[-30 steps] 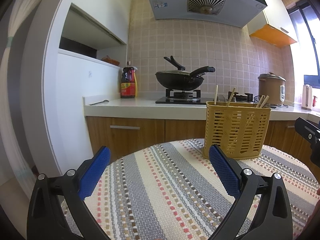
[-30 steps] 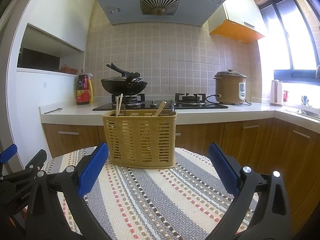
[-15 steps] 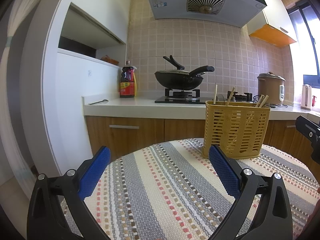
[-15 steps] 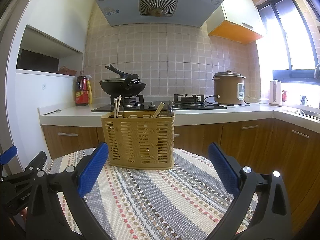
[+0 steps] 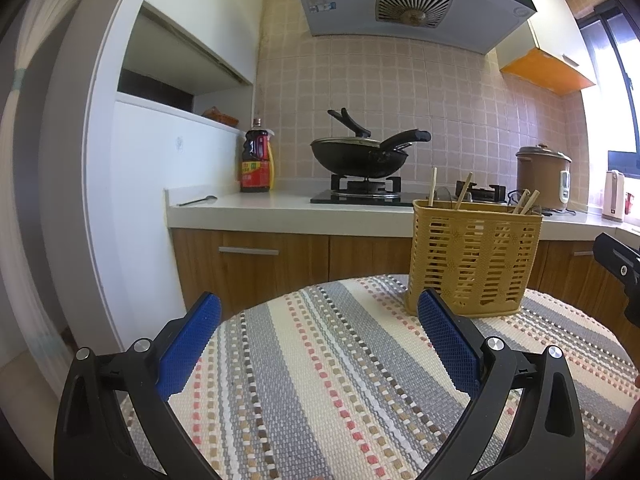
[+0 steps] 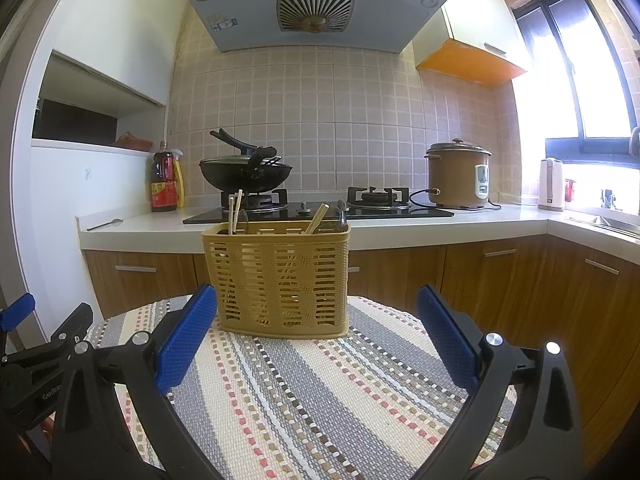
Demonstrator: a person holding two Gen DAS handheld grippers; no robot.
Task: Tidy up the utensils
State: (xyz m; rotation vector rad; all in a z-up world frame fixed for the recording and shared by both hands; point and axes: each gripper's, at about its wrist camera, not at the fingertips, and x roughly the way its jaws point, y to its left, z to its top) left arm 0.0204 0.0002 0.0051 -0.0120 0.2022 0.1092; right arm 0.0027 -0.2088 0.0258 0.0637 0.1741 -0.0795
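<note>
At inspection your left claw and right claw both gaped empty over the striped woven desk, the yellow slatted plastic utensil basket standing upright beyond them, wooden chopsticks inside; approach those tips slowly, squarely aligned.

I'm looking at a home kitchen: range hood at top centre, black wok on a gas hob mid-frame, rice cooker and kettle on the white counter at right, tiled backsplash, wood-front cabinets below.
</note>
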